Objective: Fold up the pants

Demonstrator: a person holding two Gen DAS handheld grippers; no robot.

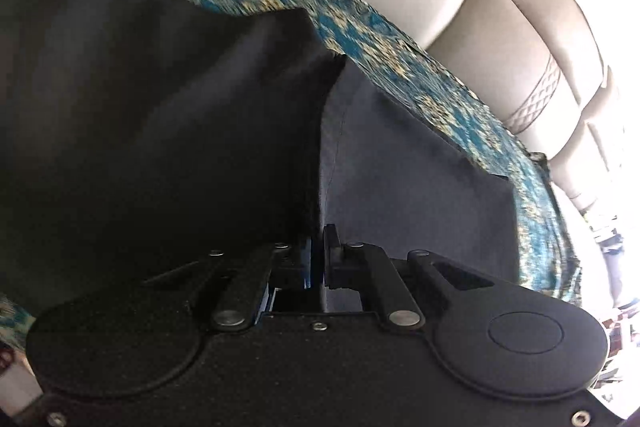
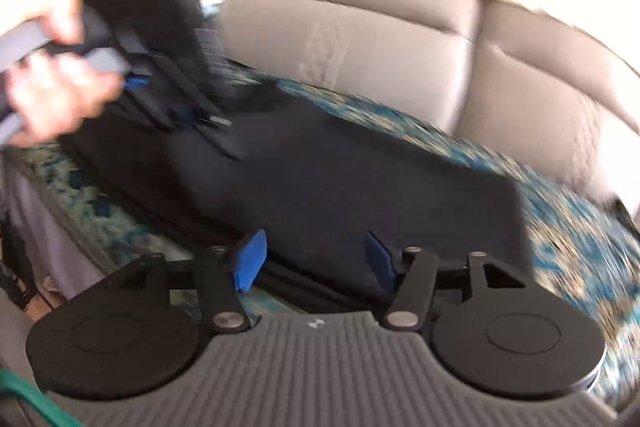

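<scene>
The left gripper (image 1: 318,255) has its jaws pinched nearly together on a raised fold of the dark pants (image 1: 200,115), which hangs between the pads. The right gripper (image 2: 316,259) has its jaws spread wide, blue pads (image 2: 250,261) bare, poised over the near edge of the pants (image 2: 340,183). The pants lie folded on a teal patterned cover (image 2: 568,251) over the seat of a beige sofa (image 2: 400,43), reaching close to its front edge. A hand (image 2: 44,83) grips the left gripper's handle.

Motion blur smears the person's hand (image 2: 44,67) and the patterned cover (image 2: 568,251) beneath the pants (image 2: 340,179).
</scene>
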